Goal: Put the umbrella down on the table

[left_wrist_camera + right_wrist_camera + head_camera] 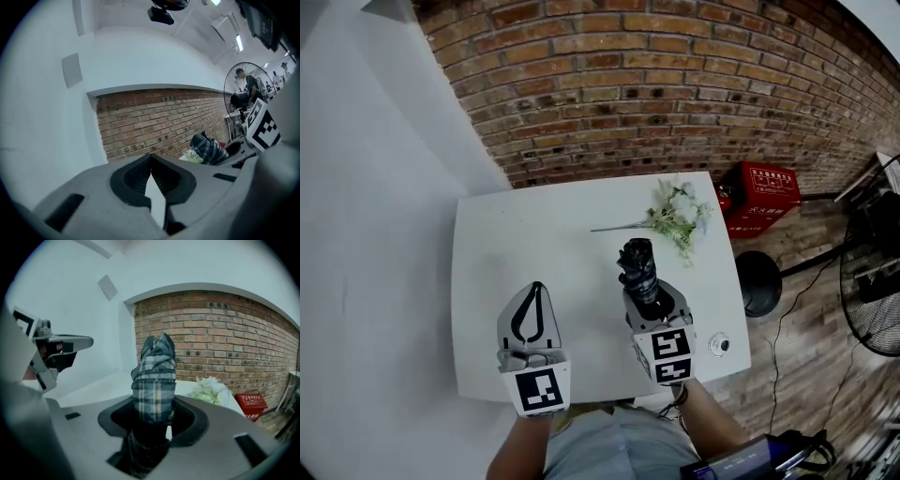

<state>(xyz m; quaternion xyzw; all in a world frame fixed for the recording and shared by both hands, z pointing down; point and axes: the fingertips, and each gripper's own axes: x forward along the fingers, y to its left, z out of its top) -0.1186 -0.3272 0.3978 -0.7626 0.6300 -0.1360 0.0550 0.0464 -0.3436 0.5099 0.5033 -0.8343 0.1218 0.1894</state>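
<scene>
Flowers (677,214) lie ahead on the surface (516,244); the folded umbrella (638,265) points lengthwise toward them, clamped in the right tongs (645,295); the left tongs (536,287) are closed, empty.

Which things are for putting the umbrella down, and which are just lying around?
For the job:
umbrella
right gripper, holding it
table

Just lying about:
flowers
red box
fan

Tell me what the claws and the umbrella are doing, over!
Left claw shut, empty. Right claw shut on folded plaid umbrella, not yet laid on table. Flower bunch lies on table beyond it.
</scene>
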